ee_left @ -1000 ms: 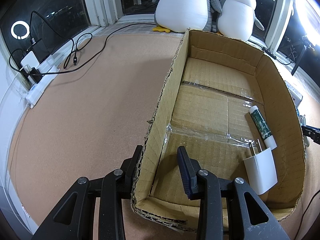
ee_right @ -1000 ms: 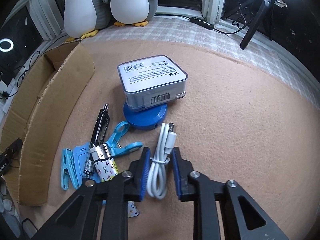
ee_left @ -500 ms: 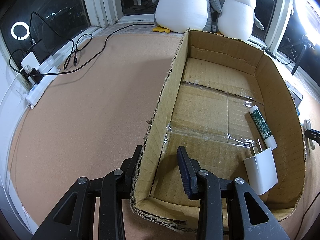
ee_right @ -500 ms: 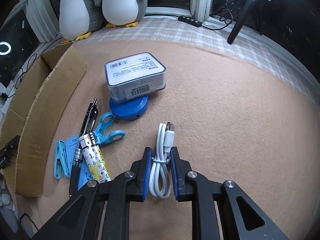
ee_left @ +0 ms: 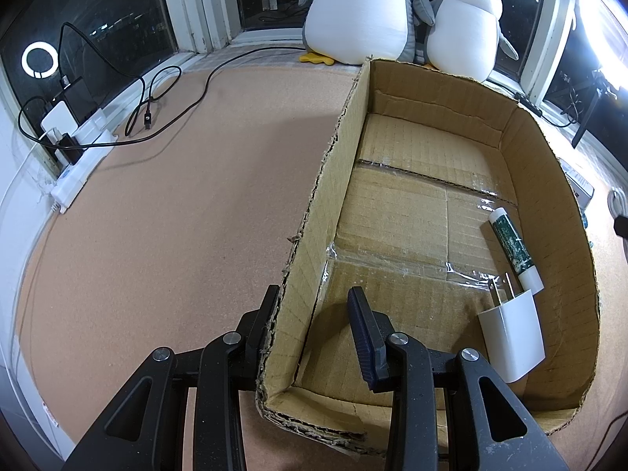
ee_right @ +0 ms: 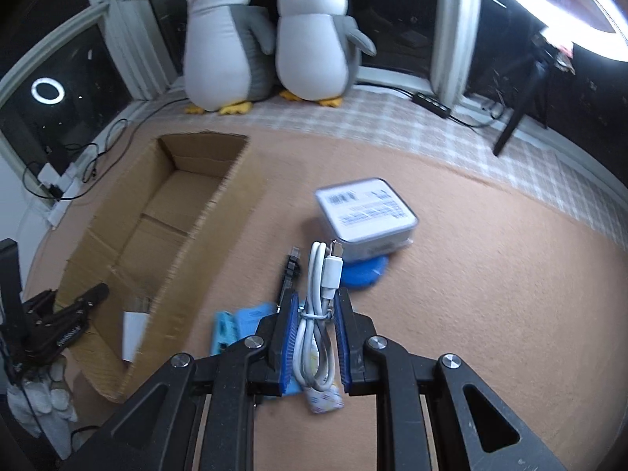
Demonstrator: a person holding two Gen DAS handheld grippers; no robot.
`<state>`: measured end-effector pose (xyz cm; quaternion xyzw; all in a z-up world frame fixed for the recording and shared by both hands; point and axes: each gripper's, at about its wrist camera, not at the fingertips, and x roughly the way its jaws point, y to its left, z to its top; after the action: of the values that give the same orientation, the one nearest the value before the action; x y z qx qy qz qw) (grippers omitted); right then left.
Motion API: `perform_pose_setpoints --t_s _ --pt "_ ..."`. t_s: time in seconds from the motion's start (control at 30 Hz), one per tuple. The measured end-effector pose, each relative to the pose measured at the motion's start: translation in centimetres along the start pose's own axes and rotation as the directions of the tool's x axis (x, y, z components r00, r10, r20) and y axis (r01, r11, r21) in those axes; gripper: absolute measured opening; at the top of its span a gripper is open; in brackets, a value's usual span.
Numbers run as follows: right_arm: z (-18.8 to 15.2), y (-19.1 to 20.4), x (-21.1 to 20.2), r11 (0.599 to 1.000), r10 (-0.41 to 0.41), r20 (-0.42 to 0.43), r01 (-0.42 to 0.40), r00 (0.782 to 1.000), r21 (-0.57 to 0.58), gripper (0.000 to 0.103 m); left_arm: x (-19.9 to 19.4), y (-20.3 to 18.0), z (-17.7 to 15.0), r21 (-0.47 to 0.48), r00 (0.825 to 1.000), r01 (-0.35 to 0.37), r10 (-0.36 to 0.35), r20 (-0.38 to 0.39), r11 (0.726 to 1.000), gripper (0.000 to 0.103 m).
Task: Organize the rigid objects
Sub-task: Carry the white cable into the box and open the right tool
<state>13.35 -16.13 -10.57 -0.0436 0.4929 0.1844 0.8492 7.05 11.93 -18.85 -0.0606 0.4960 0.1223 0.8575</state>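
The left gripper (ee_left: pixel 314 310) straddles the near left wall of the box (ee_left: pixel 314 212): one finger is outside, one inside, and the jaws are at their narrowest, clamped on the cardboard. It should hold that wall firm so the box cannot slide when something lands in it.

Inside, toward the right wall, lie a white charger (ee_left: pixel 512 339) with its prongs up and a green-and-white tube (ee_left: pixel 512 245), touching end to end.

To the right, the right gripper (ee_right: pixel 314 337) has its blue pads pressed nearly together on a coiled white cable (ee_right: pixel 316 314), which hangs clear of the mat. The step looks like carrying the cable across to the box, which is to the left in the right wrist view. It is best to clear the right wall, come over bare floor beyond the charger, lower, then let go.

The cable is a tidy bundle, cinched by a white tie, plug ends pointing forward. On the mat below are blue clips (ee_right: pixel 239 322), a black pen (ee_right: pixel 290 274), a blue disc (ee_right: pixel 365 271) and a grey case (ee_right: pixel 365 212).
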Motion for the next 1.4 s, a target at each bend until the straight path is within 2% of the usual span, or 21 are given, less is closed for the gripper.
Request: perform_pose_setpoints --t_s 0.43,0.7,1.1,1.13,1.2,1.23,1.27,1.4 --pt "2.9 8.4 0.7 0.985 0.133 0.021 -0.129 0.991 -0.117 0.017 0.1 -0.1 0.0 -0.003 1.0 0.001 -0.001 0.001 1.0 0.037" --pt "2.9 12.5 3.2 0.968 0.185 -0.029 -0.187 0.982 -0.17 0.017 0.0 -0.1 0.0 -0.006 1.0 0.004 -0.004 0.002 1.0 0.037" --pt "2.1 14.5 5.0 0.957 0.197 -0.08 -0.21 0.977 -0.202 0.017 0.1 -0.2 0.0 -0.007 1.0 0.004 -0.004 0.002 1.0 0.037" --pt "2.1 14.5 5.1 0.957 0.196 -0.079 -0.209 0.977 -0.203 0.018 0.1 -0.2 0.0 -0.007 1.0 0.004 -0.004 0.002 1.0 0.037" --pt "2.0 14.5 5.1 0.958 0.191 -0.076 -0.203 0.979 -0.201 0.032 0.1 -0.2 0.0 -0.008 1.0 0.005 -0.005 0.002 1.0 0.037" --pt "2.0 14.5 4.9 0.959 0.192 -0.066 -0.202 0.979 -0.2 0.046 0.1 -0.2 0.0 -0.008 1.0 0.005 -0.005 0.002 1.0 0.037" --pt "2.0 14.4 4.7 0.959 0.194 -0.056 -0.201 0.979 -0.2 0.05 0.1 -0.2 -0.1 -0.008 1.0 0.004 -0.004 0.002 1.0 0.037" --pt "2.1 13.6 4.2 0.961 0.206 -0.047 -0.211 0.978 -0.179 0.05 0.1 -0.3 -0.1 -0.007 1.0 0.004 -0.004 0.003 1.0 0.037"
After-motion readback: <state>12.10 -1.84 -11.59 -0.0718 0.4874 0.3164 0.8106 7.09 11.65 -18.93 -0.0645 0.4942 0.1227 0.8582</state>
